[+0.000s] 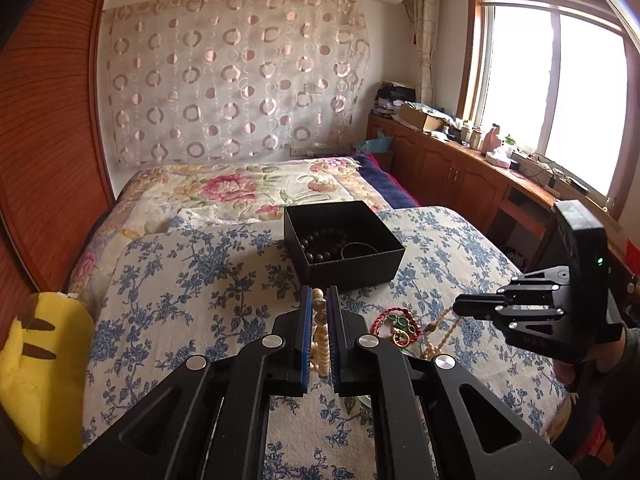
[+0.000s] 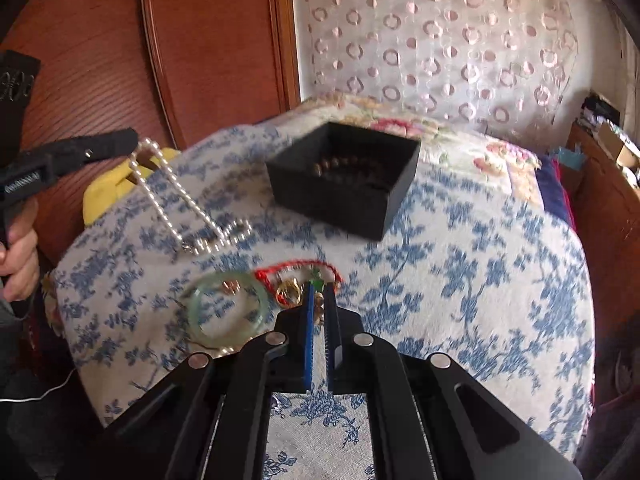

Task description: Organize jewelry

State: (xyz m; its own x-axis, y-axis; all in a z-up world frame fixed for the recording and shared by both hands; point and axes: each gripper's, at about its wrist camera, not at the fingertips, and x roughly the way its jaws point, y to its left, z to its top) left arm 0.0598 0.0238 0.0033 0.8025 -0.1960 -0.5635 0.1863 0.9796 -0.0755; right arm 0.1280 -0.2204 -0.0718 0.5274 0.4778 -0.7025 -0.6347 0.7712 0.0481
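Note:
A black open box [image 1: 344, 246] [image 2: 344, 178] sits on the blue-flowered cloth, with a dark bead bracelet [image 1: 320, 246] and a thin bangle [image 1: 360, 249] inside. My left gripper [image 1: 319, 300] [image 2: 132, 136] is shut on a pearl necklace [image 1: 321, 344] [image 2: 180, 200], lifted so that it trails down to the cloth. My right gripper [image 2: 319, 292] [image 1: 458, 306] is shut on a small gold piece [image 2: 318, 308] by the red cord bracelet [image 2: 300, 270] [image 1: 394, 320]. A gold ring [image 2: 289, 294] and a pale green jade bangle [image 2: 228, 310] lie left of it.
A yellow plush toy [image 1: 44, 376] lies at the bed's left edge. A brown bead string [image 1: 440, 336] lies right of the red bracelet. A wooden headboard [image 1: 48, 140] stands on the left, and a low wooden cabinet [image 1: 460, 168] runs under the window.

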